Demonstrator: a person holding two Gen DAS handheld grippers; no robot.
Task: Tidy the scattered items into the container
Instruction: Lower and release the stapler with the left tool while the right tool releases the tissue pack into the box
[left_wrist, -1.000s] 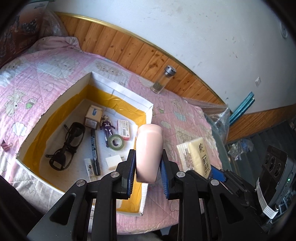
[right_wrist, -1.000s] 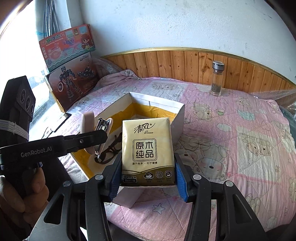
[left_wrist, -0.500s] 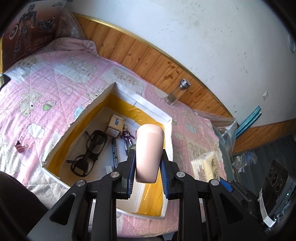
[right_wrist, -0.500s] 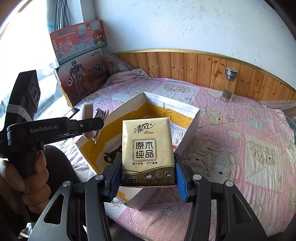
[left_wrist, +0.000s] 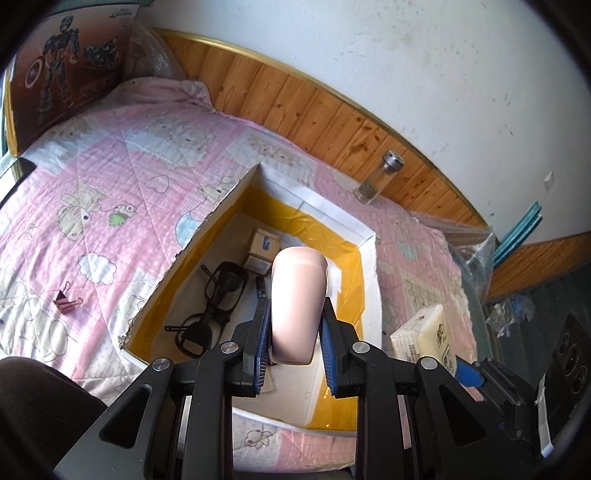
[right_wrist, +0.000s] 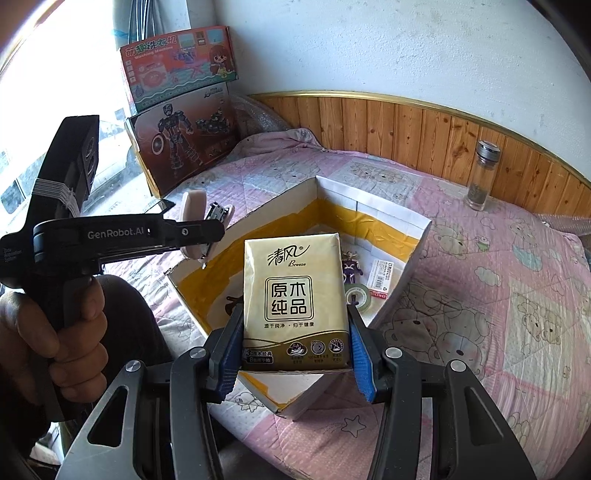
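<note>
Now the pink stapler (left_wrist: 298, 302) sits at frame centre over the open box (left_wrist: 364, 236), whereas a second ago it hung by the box's right wall, so both loads look nearly ready to drop in. The left gripper (left_wrist: 295, 334) pinches it narrowly; the right gripper (right_wrist: 295, 345), jaws spread wide, clamps the tissue pack (right_wrist: 293, 295) above the box's near corner.

Light: bright daylight from the window (right_wrist: 55, 122), blown out white at the right wrist view's left edge.
Sharpness: both views crisp.
Edges: fisheye bends the wood panelling (left_wrist: 332, 107); corners vignette black.
</note>
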